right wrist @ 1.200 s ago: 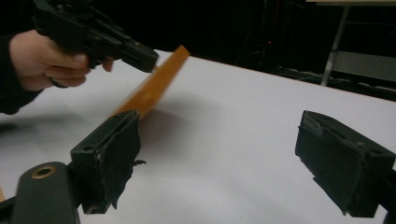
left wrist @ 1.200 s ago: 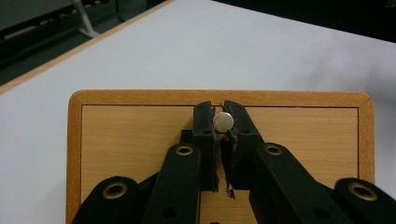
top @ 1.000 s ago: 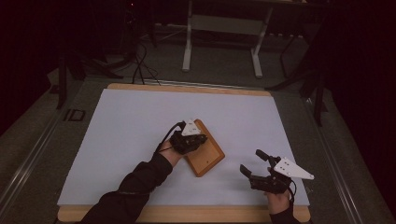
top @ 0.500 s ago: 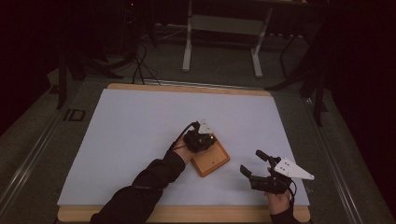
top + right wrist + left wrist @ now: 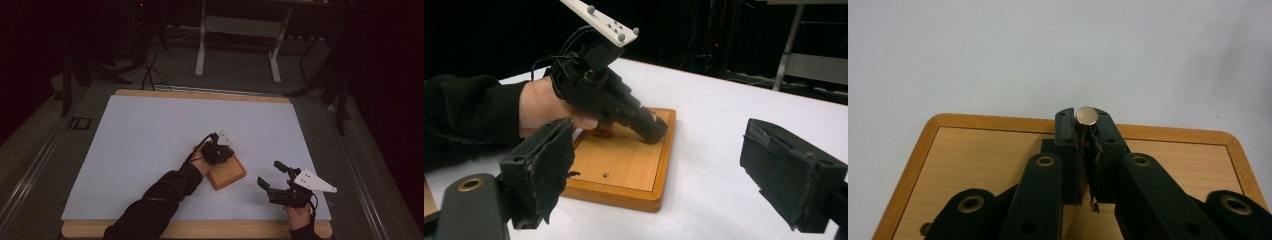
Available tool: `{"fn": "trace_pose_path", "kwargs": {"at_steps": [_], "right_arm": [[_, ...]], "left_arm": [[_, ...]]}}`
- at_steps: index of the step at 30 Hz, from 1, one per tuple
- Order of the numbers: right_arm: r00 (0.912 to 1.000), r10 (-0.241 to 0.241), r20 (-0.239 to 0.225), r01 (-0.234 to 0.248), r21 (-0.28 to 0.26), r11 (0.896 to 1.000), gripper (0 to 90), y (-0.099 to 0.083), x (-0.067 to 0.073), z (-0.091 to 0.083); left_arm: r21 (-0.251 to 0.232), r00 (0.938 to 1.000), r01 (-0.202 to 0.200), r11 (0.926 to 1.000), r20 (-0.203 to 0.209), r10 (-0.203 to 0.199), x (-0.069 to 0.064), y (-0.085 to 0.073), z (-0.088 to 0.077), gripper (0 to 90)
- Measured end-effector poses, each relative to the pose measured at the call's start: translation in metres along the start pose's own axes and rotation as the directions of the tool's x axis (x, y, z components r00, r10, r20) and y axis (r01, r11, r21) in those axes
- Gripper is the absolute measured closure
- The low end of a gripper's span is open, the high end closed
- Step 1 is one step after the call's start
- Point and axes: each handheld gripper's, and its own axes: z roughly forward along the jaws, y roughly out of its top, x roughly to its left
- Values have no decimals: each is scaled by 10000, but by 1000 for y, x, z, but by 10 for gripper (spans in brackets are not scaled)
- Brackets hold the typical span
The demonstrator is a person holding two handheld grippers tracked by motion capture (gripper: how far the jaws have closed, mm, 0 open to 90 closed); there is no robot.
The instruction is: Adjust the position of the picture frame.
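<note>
Left tool (image 5: 1087, 131) pinching a small metal pin (image 5: 1086, 115) over a wooden board (image 5: 227, 172) near the worktop's (image 5: 150, 130) front edge.

The pin looks light, hard, smooth, likely slippery; best gripped below its round head. Right tool (image 5: 272, 176) is spread wide, empty, towards the front right corner. The worktop is flat, white; the room behind it dark.

No lettering, label, brand, number or sign can be read anywhere in these pictures. The wooden board (image 5: 624, 160) is bare wood, the white sheet over the bench (image 5: 150, 145) is blank, and the small dark plate (image 5: 80, 123) on the floor at the left is too dim to tell any writing.
</note>
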Motion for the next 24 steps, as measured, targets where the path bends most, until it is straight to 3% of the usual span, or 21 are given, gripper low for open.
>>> {"fn": "trace_pose_path", "kwargs": {"at_steps": [12,15,19,24], "right_arm": [[10000,36,-44,-35,71,10000,137,-1,1,2],[10000,7,-37,-6,70,10000,137,-1,1,1],[10000,38,-33,-38,58,10000,138,-1,0,2],[10000,-3,-38,3,113,9999,138,-1,1,3]], "left_arm": [[-26,9991,166,9999,390,-165,5,0,0,839],[-29,9984,203,9998,524,-201,4,0,-2,789],[-107,9949,295,9995,965,-283,5,1,-17,667],[-222,9939,274,9994,1072,-249,8,-1,-36,637]]}}
